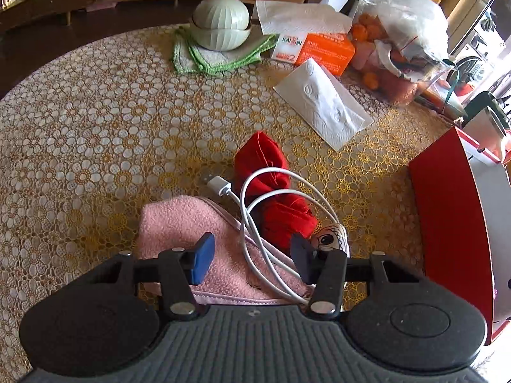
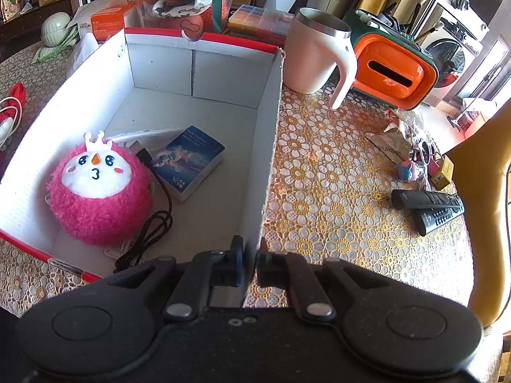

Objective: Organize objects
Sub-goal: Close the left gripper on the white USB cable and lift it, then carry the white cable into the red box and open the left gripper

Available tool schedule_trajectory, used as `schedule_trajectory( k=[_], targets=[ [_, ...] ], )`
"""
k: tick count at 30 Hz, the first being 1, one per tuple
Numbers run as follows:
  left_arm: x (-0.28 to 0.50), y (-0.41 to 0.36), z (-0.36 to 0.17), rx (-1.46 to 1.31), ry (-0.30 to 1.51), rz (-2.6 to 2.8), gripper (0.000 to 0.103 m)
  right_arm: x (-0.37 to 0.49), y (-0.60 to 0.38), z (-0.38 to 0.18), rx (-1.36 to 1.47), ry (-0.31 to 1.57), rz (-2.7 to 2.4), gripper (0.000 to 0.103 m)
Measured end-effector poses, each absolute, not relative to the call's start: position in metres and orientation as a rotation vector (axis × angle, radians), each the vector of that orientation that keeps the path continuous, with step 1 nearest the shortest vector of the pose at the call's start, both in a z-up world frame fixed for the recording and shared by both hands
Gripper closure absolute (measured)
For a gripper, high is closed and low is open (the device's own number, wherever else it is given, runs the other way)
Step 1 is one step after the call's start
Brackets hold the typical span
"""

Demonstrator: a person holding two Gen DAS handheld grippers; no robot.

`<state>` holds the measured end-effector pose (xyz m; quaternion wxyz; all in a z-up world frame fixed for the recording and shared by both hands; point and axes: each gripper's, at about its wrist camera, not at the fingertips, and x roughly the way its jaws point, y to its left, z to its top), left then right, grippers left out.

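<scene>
Left wrist view: the left gripper stands half-wide over one pink fleece pouch, one white cable looped between its fingers, apparently untouched. Beside the pouch lies one red cloth. Right wrist view: the right gripper pinches the box wall; inside the box sit one pink plush, one booklet, one black cable.

Both grippers, left gripper and right gripper, are matte black, with ribbed bodies, silver rivets and blue finger pads
</scene>
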<state>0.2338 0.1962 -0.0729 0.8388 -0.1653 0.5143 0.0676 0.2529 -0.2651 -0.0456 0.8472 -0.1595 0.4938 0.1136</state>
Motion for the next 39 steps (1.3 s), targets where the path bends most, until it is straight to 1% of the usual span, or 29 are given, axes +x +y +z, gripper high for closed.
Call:
schedule_trajectory(
  k=[2, 5, 8, 9, 11, 12, 13, 14, 16, 20, 25, 39],
  targets=[
    [0.237, 0.195, -0.078, -0.332, 1.105, 0.164, 0.053, 0.253, -0.265, -0.046, -0.338, 1.041, 0.240, 0.096],
    [0.240, 0.195, -0.081, -0.379, 1.105, 0.152, 0.053, 0.253, -0.265, -0.046, -0.342, 1.041, 0.240, 0.096],
    [0.246, 0.187, -0.084, -0.343, 1.112, 0.159, 0.053, 0.253, -0.264, -0.046, -0.346, 1.041, 0.238, 0.096],
    [0.248, 0.184, -0.085, -0.329, 1.118, 0.159, 0.054, 0.252, -0.264, -0.046, -0.348, 1.040, 0.237, 0.096],
    [0.251, 0.179, -0.089, -0.317, 1.128, 0.149, 0.066, 0.252, -0.263, -0.047, -0.351, 1.039, 0.236, 0.096],
    [0.251, 0.178, -0.089, -0.317, 1.128, 0.148, 0.068, 0.252, -0.263, -0.047, -0.351, 1.039, 0.235, 0.096],
    [0.251, 0.177, -0.090, -0.319, 1.123, 0.148, 0.071, 0.252, -0.263, -0.047, -0.351, 1.038, 0.235, 0.096],
    [0.250, 0.177, -0.089, -0.322, 1.116, 0.145, 0.078, 0.252, -0.264, -0.047, -0.352, 1.038, 0.235, 0.096],
    [0.247, 0.178, -0.087, -0.328, 1.100, 0.143, 0.086, 0.252, -0.264, -0.047, -0.352, 1.038, 0.236, 0.096],
    [0.241, 0.178, -0.079, -0.320, 1.061, 0.150, 0.095, 0.252, -0.263, -0.047, -0.352, 1.037, 0.236, 0.096],
    [0.231, 0.167, -0.049, -0.279, 0.986, 0.098, 0.098, 0.251, -0.264, -0.048, -0.353, 1.036, 0.238, 0.095],
    [0.214, 0.101, 0.033, -0.168, 0.867, -0.145, 0.098, 0.252, -0.265, -0.050, -0.348, 1.030, 0.243, 0.095]
  ],
)
